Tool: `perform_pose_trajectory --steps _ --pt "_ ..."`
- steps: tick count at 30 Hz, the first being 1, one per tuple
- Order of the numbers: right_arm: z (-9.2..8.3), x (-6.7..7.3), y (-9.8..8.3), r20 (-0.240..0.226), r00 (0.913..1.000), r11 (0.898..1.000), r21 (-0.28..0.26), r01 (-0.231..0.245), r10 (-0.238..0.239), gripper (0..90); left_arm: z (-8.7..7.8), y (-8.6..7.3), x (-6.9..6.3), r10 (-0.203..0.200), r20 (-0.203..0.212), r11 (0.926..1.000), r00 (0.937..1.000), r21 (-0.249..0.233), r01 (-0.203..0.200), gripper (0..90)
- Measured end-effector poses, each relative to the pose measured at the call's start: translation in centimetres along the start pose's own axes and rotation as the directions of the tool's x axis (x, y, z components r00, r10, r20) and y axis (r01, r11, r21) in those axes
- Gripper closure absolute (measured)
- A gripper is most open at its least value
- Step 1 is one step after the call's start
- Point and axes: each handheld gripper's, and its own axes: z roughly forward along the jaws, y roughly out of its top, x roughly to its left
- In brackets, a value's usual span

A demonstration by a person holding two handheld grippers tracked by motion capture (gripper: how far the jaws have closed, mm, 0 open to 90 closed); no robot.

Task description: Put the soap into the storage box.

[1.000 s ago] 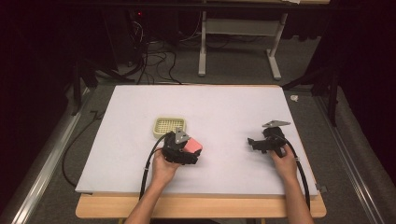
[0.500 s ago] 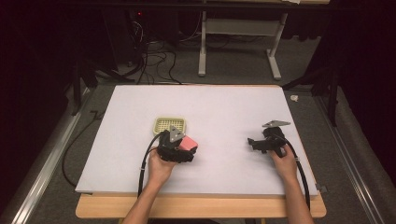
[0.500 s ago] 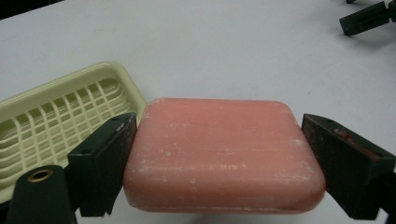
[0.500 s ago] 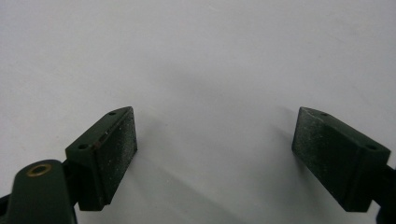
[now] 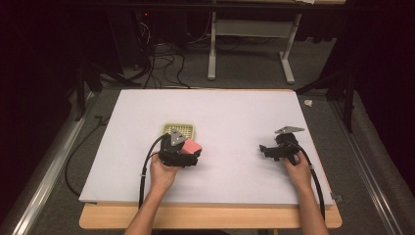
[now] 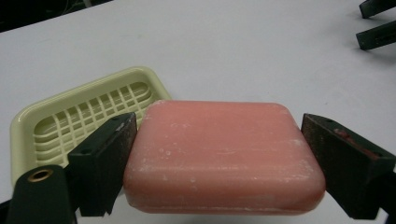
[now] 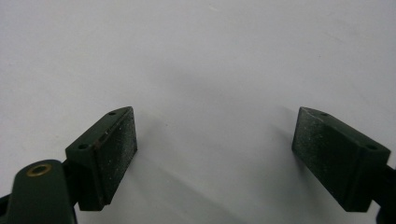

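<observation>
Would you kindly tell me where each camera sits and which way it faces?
High view: above the person's side, looking forward and down on the white table; both forearms, left gripper and right gripper show.
Left gripper view: along its fingers, gripping the pink soap before the soap dish.
Right gripper view: open fingers over bare table.
Shared: soap and dish, high and left views.

Lab recording bay: white board (image 5: 235, 112) on table (image 5: 210, 218), dark curtains (image 5: 44, 44), floor cables (image 5: 161, 61), metal rails (image 5: 46, 161).
</observation>
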Motion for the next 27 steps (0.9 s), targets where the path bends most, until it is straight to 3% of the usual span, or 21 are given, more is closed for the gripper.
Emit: perform_pose_trajectory --steps 16,27 --pt "0.0 0.0 0.0 0.0 1.0 1.0 0.0 0.002 -0.002 14.5 -0.2 0.0 1.9 -0.06 -0.04 0.9981 0.9974 -0.013 0.06 14.1" --pt "0.0 0.0 0.0 0.0 1.0 1.0 0.0 0.0 0.0 14.5 0.6 -0.2 3.6 -0.112 -0.096 0.9937 0.9891 -0.004 0.112 14.5"
